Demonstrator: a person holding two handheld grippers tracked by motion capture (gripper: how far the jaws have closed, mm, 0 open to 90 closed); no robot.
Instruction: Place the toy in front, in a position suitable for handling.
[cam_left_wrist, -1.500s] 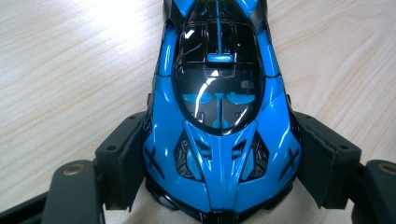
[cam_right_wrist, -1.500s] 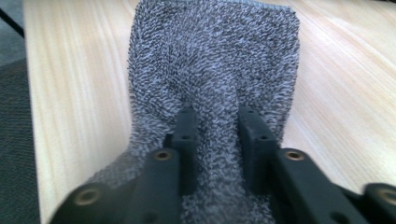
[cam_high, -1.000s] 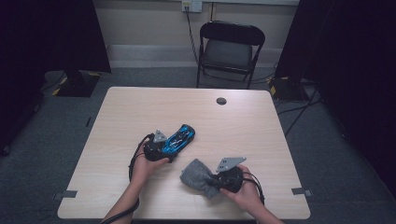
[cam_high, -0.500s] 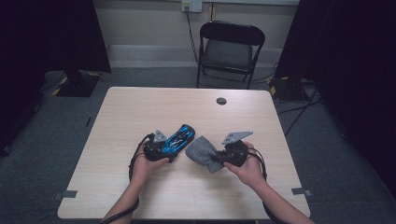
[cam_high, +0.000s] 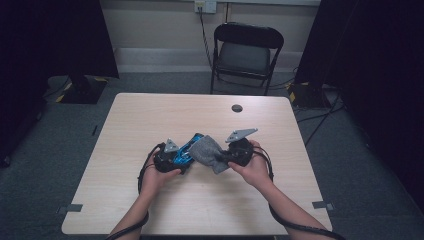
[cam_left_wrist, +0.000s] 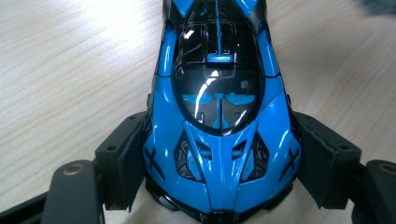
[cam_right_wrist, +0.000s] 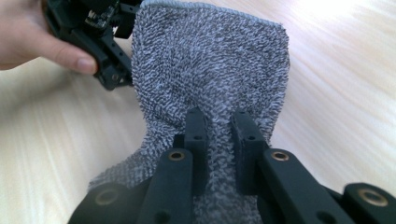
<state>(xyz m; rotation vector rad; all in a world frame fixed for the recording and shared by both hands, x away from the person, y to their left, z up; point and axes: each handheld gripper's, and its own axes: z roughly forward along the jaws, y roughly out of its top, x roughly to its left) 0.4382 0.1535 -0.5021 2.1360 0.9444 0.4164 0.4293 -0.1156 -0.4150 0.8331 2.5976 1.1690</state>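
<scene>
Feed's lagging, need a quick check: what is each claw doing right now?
Left claw: closed on the blue toy car, pads against its sides.
Right claw: closed on the grey cloth, pinching a fold.

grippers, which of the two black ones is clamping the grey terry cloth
The right gripper, its jaws pinched on the grey terry cloth; the left gripper grips a glossy blue toy car.

The high view looked forward and down on the pale wooden surface (cam_high: 150, 120) from the person's side. Each gripper view sat close, looking along its own jaws; all three shared the surface, and the high and right views the grey terry cloth (cam_high: 207, 150).
</scene>
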